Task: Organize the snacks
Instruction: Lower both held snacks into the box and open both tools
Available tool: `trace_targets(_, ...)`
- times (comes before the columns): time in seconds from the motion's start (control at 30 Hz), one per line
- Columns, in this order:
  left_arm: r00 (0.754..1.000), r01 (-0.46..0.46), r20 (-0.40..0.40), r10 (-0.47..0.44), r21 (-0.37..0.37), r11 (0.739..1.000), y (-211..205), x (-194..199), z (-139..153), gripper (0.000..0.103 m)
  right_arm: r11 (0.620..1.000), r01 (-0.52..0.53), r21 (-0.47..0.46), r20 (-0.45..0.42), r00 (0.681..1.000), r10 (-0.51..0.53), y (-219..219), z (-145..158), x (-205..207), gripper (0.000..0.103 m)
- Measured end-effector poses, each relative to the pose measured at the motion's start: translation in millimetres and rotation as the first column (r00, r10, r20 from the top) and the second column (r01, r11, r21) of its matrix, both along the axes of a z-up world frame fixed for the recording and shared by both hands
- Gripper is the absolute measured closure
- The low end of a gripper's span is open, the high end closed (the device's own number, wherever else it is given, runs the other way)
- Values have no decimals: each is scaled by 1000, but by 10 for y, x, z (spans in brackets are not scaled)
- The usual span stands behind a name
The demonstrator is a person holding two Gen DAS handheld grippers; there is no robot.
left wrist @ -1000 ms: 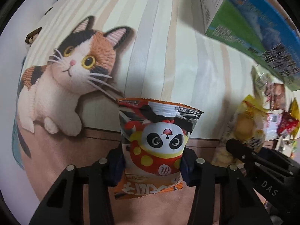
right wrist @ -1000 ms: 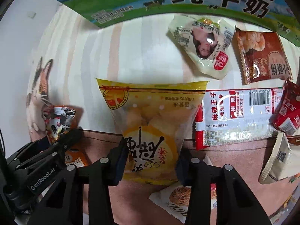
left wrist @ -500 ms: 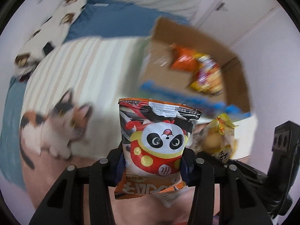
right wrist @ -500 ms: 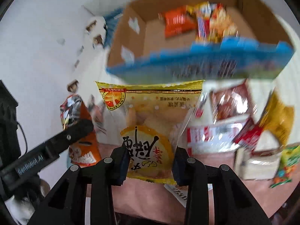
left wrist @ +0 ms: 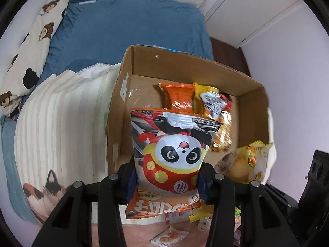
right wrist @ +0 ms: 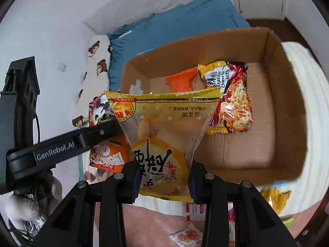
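At the far left a white pillow [left wrist: 30,41] with bear prints lies along the wall, beside a blue bedsheet [left wrist: 127,26]. Nearer, a cream striped blanket [left wrist: 61,119] with a calico cat picture [left wrist: 47,189] covers the bed.

The left gripper [left wrist: 166,179] has its jaws clamped on the lower part of a panda snack bag [left wrist: 172,154], which stands upright and hides the near wall of the cardboard box [left wrist: 205,70] and part of its floor. The bag hangs in front of the box, over its near left part; whether it is already above the inside is hard to tell.

The right gripper [right wrist: 164,177] has its jaws closed on a yellow snack bag [right wrist: 162,127], held upright with its print upside down. In the right wrist view it covers the near left corner of the box, and the black body of the left gripper crosses in front of the panda bag.

The box is open on top and stands on the striped blanket. Inside, at the far side, lie an orange packet [right wrist: 181,80], partly hidden, and a Korean cheese noodle packet [right wrist: 230,94] leaning over it. The rest of the box floor is bare.

Below the grippers, on a pink part of the blanket [right wrist: 148,224], several small packets [right wrist: 187,236] lie, cut off by the gripper frames and too blurred to read. At the far right stands a white cupboard door [left wrist: 250,6].
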State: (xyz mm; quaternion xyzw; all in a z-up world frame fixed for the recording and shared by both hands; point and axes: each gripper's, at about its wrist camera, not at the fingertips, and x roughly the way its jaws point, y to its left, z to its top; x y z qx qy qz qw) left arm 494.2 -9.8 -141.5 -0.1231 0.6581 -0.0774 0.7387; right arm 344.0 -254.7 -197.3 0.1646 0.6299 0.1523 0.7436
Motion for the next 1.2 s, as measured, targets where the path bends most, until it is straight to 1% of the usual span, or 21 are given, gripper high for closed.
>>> trace_targets(0.1, 998, 9, -63, -9, 8, 1000, -39, 193, -205, 58, 1000, 10, 15, -62, 998, -9, -2, -238, 223, 63)
trace_targets(0.2, 993, 31, -116, -28, 20, 999, -94, 296, -393, 58, 1000, 5, 17, -109, 994, -3, 49, -422, 264, 63)
trace_targets(0.33, 987, 51, -156, -42, 58, 997, -143, 338, -598, 58, 1000, -1, 17, -174, 985, 4, 77, -653, 335, 63)
trace_targets(0.47, 979, 64, -195, -50, 64, 996, -160, 338, -748, 57, 1000, -11, 16, -223, 975, 14, 126, -869, 383, 63)
trace_targets(0.53, 975, 75, -216, -55, 86, 993, -176, 324, -808, 57, 999, -25, 32, -266, 963, 32, 167, -993, 391, 63)
trace_targets(0.57, 973, 83, -224, -61, 94, 992, -186, 314, -830, 57, 999, -28, 32, -276, 960, 35, 189, -1035, 399, 60)
trace_targets(0.6, 971, 86, -232, -62, 97, 992, -188, 305, -849, 55, 999, -36, 16, -287, 957, 39, 205, -1060, 414, 56)
trace_targets(0.63, 970, 84, -235, -59, 98, 992, -183, 296, -859, 52, 999, -39, -5, -298, 954, 35, 210, -1081, 431, 36)
trace_targets(0.67, 971, 83, -230, -59, 98, 992, -178, 289, -857, 44, 999, -37, -15, -302, 953, 31, 209, -1093, 446, 17)
trace_targets(0.7, 973, 82, -224, -57, 103, 991, -178, 287, -849, 30, 999, -37, -17, -301, 953, 30, 213, -1099, 452, 14)
trace_targets(0.77, 978, 86, -198, -61, 120, 989, -178, 275, -794, 15, 998, -44, -35, -299, 954, 32, 227, -1105, 457, 14)
trace_targets(0.8, 981, 82, -185, -59, 119, 990, -174, 265, -761, 15, 998, -52, -45, -297, 954, 36, 232, -1098, 458, 13)
trace_targets(0.87, 984, 75, -170, -54, 121, 990, -174, 248, -701, 15, 996, -59, -61, -290, 956, 38, 216, -1071, 457, 8)
trace_targets(1.0, 990, 57, -136, -41, 113, 992, -215, 196, -559, 15, 993, -64, -99, -263, 964, 36, 184, -973, 431, 7)
trace_targets(1.13, 996, 44, -77, -35, 115, 992, -217, 61, -330, 15, 988, -51, -149, -201, 979, 20, 91, -777, 378, 5)
trace_targets(1.2, 999, 38, -20, -36, 131, 991, -198, -37, -156, 15, 983, -40, -181, -152, 988, 13, 22, -652, 328, 5)
